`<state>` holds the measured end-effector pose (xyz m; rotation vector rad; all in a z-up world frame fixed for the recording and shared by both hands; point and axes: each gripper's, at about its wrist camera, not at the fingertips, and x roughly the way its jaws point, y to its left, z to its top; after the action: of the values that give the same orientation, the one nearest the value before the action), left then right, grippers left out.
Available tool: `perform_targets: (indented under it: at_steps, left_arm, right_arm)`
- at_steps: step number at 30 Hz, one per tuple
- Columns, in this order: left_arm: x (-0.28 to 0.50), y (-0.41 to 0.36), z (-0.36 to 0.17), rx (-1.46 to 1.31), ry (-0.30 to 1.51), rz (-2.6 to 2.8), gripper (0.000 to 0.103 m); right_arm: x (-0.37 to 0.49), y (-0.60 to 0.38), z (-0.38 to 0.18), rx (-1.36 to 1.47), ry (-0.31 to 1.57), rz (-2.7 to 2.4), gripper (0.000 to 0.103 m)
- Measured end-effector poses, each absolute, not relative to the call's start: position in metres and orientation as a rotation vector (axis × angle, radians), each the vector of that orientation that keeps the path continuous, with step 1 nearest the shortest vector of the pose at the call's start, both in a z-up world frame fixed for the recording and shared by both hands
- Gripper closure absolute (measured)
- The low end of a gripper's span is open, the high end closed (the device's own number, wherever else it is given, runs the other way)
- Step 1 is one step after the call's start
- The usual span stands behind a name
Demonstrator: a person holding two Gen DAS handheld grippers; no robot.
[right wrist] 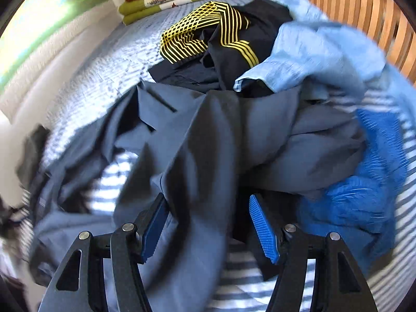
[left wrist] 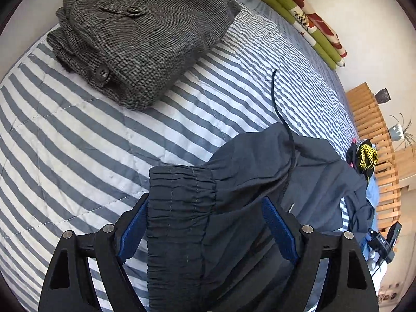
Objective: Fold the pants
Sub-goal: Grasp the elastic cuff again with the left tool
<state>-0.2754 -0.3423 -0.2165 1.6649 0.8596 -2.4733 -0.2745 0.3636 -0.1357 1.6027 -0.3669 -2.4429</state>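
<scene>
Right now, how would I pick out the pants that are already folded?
On the striped bedspread, look toward the far corner by the wall. The folded grey pants lie there, apart from the loose clothes: a neat stack in fine check weave with dark buttons.

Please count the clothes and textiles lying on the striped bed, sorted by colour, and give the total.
Grey checked folded pants: 1
Dark navy pants: 1
Black garment with yellow lines: 1
Light blue garment: 1
Bright blue garment: 1
Green and red folded cloth stack: 1
Total: 6
</scene>
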Motion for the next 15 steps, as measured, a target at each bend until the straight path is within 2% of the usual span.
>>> perform_targets:
  at_steps: [1, 3, 4, 7, 9, 11, 15]
  left_arm:
    - [-0.278, -0.339, -0.218, 1.665, 0.839, -2.470, 0.021]
    - [-0.281, -0.335, -0.219, 1.677, 0.826, -2.460, 0.039]
    - [-0.282, -0.335, -0.219, 1.682, 0.820, -2.459, 0.042]
    - [-0.279, -0.338, -0.217, 1.672, 0.814, -2.480, 0.049]
    - [-0.278, -0.342, -0.215, 1.659, 0.811, -2.489, 0.066]
    - [-0.276, -0.345, -0.214, 1.642, 0.799, -2.496, 0.075]
    - [-0.272, -0.346, -0.208, 1.613, 0.769, -2.530, 0.088]
  right_arm:
    - [-0.278, 0.363, -0.138, 1.608, -0.373, -2.448, 0.044]
    - [-0.277, 0.348, -0.140, 1.646, -0.277, -2.488, 0.077]
    - [-0.276, 0.348, -0.142, 1.681, -0.227, -2.488, 0.100]
    - [-0.245, 0.360, -0.128, 1.652, -0.205, -2.528, 0.101]
    - [-0.215, 0.376, -0.123, 1.672, -0.156, -2.526, 0.101]
    - [-0.178, 0.387, -0.127, 1.743, -0.099, -2.479, 0.101]
    - [-0.111, 0.398, -0.150, 1.951, 0.130, -2.326, 0.101]
